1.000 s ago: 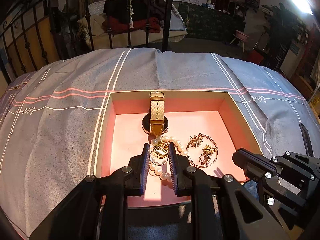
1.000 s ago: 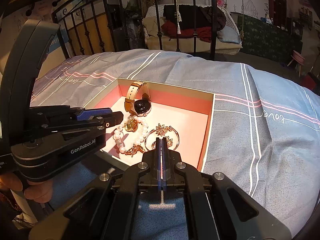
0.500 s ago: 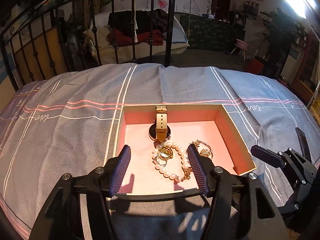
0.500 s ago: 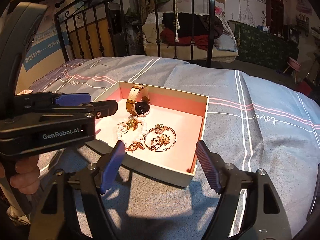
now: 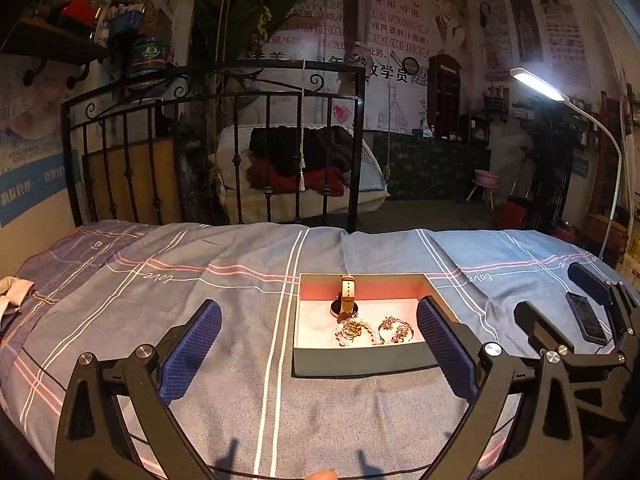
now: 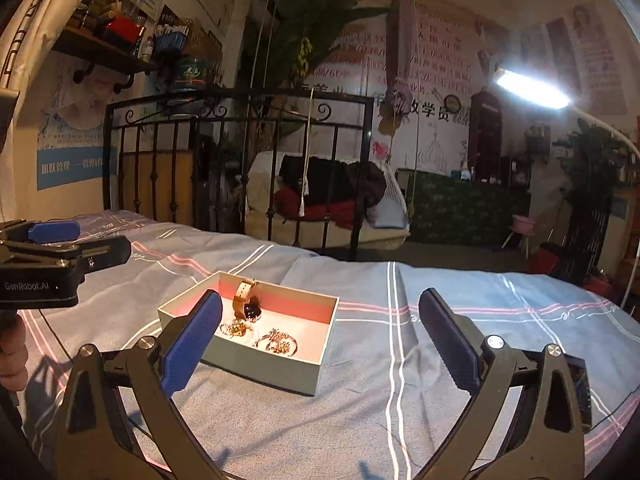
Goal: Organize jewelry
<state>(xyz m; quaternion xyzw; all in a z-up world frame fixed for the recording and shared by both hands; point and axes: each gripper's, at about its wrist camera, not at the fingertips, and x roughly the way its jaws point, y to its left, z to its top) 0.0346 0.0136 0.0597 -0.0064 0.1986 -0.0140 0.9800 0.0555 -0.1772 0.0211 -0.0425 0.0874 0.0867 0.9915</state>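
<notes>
Both the left gripper [image 5: 318, 344] and right gripper [image 6: 320, 336] have ribbed blue jaws opening wide, empty; the pink-lined cardboard box [image 5: 360, 362] holds a leather-strap watch [image 5: 347, 298], pearls [image 5: 362, 330].

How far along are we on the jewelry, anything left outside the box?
Looks essentially done: the watch, pearl strand and gold bracelet all lie inside the pink-lined box on the bedspread. Nothing is in hand; the left claw and right claw are opening and empty. No loose jewelry is visible outside the box.
</notes>
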